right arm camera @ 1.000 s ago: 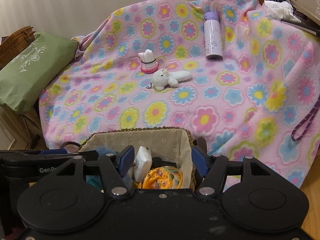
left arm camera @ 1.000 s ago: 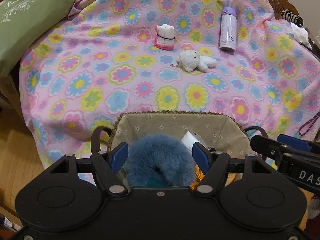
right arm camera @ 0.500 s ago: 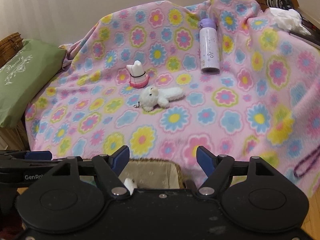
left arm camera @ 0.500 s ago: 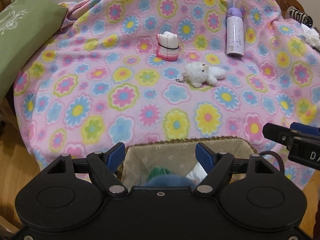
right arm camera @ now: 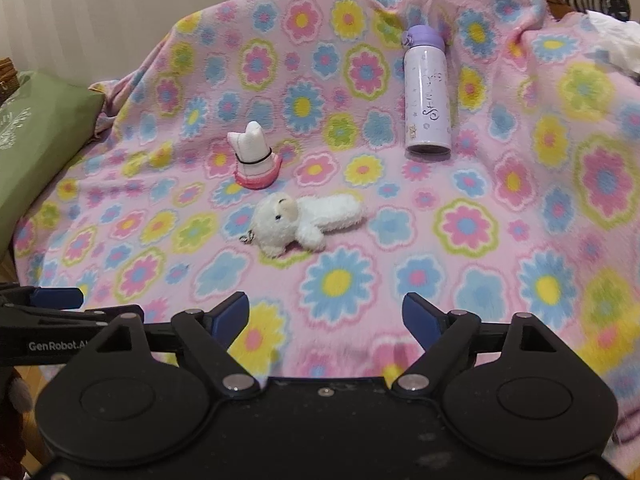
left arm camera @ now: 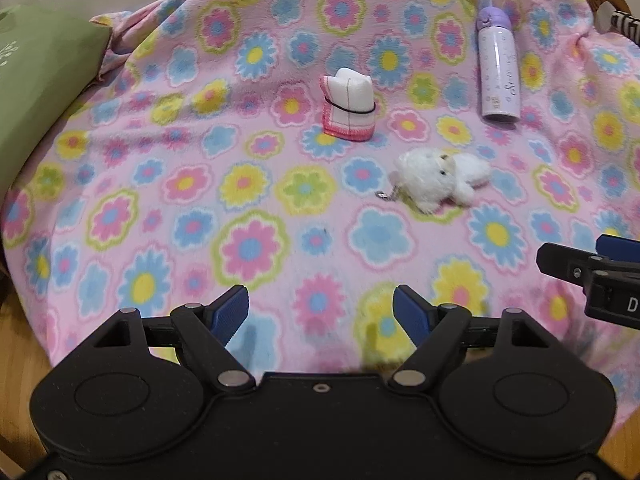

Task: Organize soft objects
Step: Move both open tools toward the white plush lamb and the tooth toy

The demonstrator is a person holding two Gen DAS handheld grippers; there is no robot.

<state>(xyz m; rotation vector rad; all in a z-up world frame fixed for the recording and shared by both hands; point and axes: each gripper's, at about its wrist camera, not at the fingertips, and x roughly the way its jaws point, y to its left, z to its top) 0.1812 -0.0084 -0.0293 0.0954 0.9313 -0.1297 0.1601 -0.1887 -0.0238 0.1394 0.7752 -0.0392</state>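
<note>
Left gripper (left arm camera: 320, 312) and right gripper (right arm camera: 325, 316) hover over the blanket's (left arm camera: 248, 184) near edge, fingers (left arm camera: 228, 312) widening, nothing between them, clear of the white plush (right arm camera: 304, 220).

The flowered blanket (right arm camera: 460, 216) looked like soft, matt fleece. The white plush toy (right arm camera: 304, 218) was fluffy and shaggy. The lilac bottle (right arm camera: 427, 96) showed a smooth, slightly glossy shell. The folded cloth bundle (left arm camera: 350, 106) appeared woven; the green cushion (left arm camera: 44, 80) matt fabric.
</note>
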